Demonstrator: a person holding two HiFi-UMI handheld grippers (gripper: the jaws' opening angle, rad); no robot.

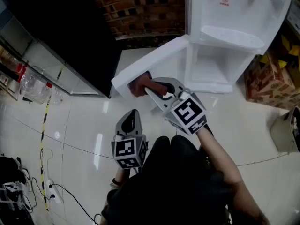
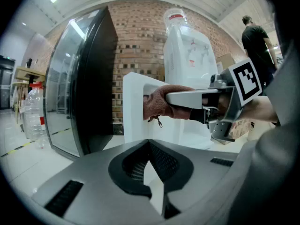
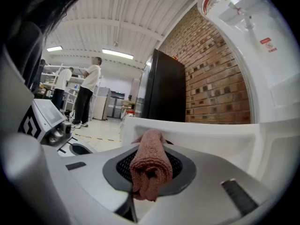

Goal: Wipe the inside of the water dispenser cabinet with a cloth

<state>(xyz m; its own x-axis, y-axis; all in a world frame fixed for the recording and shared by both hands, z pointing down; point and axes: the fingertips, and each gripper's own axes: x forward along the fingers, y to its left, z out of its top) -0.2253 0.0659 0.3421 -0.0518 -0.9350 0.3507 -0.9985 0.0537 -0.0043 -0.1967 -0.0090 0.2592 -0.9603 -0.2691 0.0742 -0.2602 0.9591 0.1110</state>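
A white water dispenser stands at the upper right with its lower cabinet open. The cabinet door swings out to the left. My right gripper is shut on a rolled reddish-brown cloth, which rests against the door's inner face near its outer edge. The right gripper view shows the cloth pinched between the jaws, with the door just beyond. My left gripper hovers lower left of the cloth, shut and holding nothing. From its own view the cloth lies ahead against the door.
A tall black glass-front cabinet stands left of the dispenser against a brick wall. Cardboard boxes sit to the right. A plastic bottle and cables lie on the floor at left. People stand far behind.
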